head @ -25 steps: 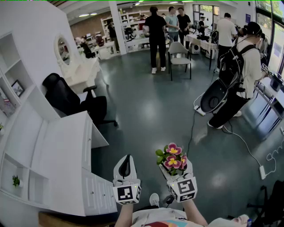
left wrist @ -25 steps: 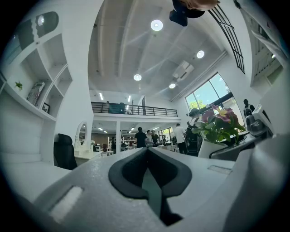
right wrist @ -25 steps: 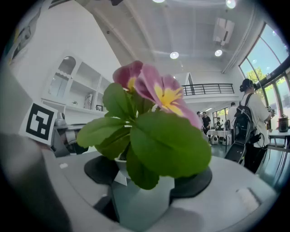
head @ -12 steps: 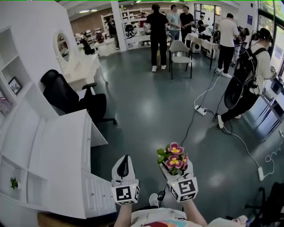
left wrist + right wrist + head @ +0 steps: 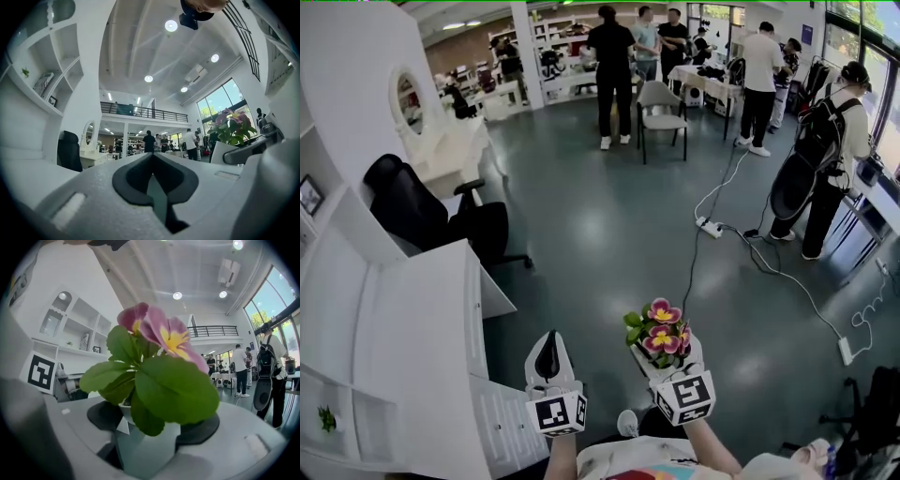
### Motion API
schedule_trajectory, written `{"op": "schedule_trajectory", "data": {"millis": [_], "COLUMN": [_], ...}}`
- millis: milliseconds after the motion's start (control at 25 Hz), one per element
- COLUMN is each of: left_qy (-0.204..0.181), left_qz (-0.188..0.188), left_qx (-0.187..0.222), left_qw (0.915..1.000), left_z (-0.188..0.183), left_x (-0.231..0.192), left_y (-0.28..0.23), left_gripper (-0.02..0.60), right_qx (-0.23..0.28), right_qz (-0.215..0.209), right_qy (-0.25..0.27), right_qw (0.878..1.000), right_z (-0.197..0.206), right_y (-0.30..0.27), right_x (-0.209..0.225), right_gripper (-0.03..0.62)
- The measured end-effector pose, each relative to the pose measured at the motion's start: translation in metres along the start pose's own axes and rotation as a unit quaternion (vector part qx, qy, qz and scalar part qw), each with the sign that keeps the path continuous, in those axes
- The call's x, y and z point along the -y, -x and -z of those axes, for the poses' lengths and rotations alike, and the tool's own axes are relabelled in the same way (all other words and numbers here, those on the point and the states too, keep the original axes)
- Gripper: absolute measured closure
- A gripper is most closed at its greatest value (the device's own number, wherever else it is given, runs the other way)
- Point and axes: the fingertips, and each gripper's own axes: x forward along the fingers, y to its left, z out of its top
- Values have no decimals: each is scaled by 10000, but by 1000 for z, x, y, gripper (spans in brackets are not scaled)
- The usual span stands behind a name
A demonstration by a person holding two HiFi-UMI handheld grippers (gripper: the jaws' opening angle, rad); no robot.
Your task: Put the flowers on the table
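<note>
**Potted flowers in mid-carry, not yet set down**

Head view: the right gripper (image 5: 670, 356) clamps the pink-and-yellow potted flowers (image 5: 660, 328) in the air above the grey floor (image 5: 609, 234). Over the last second the white desk (image 5: 422, 319) and the black chair (image 5: 403, 202) have slid leftward in frame, so the carry goes on.
Left gripper view: the left gripper (image 5: 152, 185) has its jaws together on nothing.
Right gripper view: the pads press the sides of the flowers' pale pot (image 5: 145, 451). By my judgement the placing is still to come.
</note>
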Motion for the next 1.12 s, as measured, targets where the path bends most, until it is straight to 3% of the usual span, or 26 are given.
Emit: {"op": "schedule_trajectory", "data": {"millis": [400, 720, 920, 1120], "left_qy": [85, -521, -1014, -947], "left_qz": [-133, -404, -402, -694], "left_qx": [149, 510, 501, 498], "left_qw": [9998, 9965, 9928, 9918], "left_z": [-1, -45, -38, -26], "left_x": [-43, -71, -101, -165], "left_y": [-5, -17, -45, -83], "left_gripper": [580, 580, 580, 580], "right_qx": [-117, 223, 262, 208], "right_qz": [-95, -792, -1274, -1886], "right_qy": [209, 675, 641, 511], "right_qw": [9997, 9943, 9894, 9805], "right_z": [-10, -52, -50, -41], "right_y": [-31, -78, -133, -224], "right_x": [-29, -74, -106, -139], "right_gripper": [263, 263, 263, 263]}}
